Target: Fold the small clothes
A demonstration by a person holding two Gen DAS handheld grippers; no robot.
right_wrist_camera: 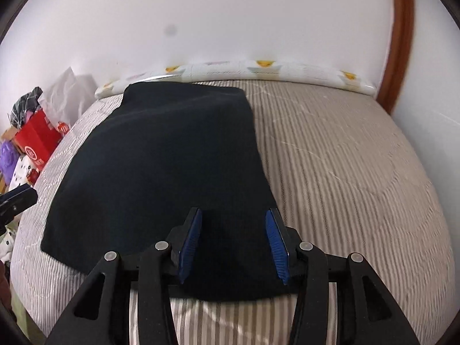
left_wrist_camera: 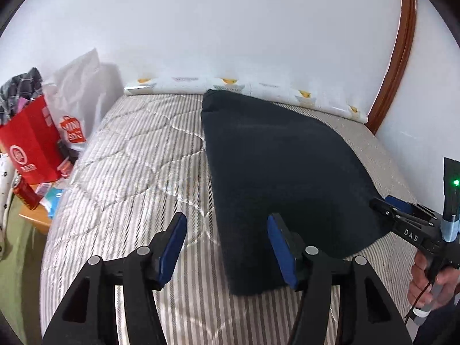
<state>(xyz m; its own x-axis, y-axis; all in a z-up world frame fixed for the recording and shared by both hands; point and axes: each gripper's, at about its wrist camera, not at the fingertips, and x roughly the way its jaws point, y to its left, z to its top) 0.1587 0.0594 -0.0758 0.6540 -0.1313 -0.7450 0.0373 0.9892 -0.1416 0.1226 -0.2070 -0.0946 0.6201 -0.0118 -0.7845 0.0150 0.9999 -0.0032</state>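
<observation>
A dark, nearly black garment [left_wrist_camera: 281, 166] lies flat on the striped mattress [left_wrist_camera: 138, 158], reaching from the far wall to the near edge. My left gripper [left_wrist_camera: 227, 218] is open above the garment's near left edge, one blue pad over the bare mattress and the other over the cloth, gripping nothing. In the right wrist view the garment [right_wrist_camera: 172, 158] fills the left half of the mattress [right_wrist_camera: 345, 158]. My right gripper [right_wrist_camera: 233, 212] hovers open over its near right part with no cloth pinched. The left wrist view also shows the right gripper [left_wrist_camera: 385, 202] at the garment's right edge.
A red paper bag [left_wrist_camera: 31, 141], a white plastic bag [left_wrist_camera: 77, 92] and a red can [left_wrist_camera: 26, 195] crowd the space left of the bed. Rolled patterned bedding [left_wrist_camera: 258, 89] lines the wall. A wooden frame [left_wrist_camera: 399, 57] stands at the far right. A hand [left_wrist_camera: 431, 281] holds the right gripper's handle.
</observation>
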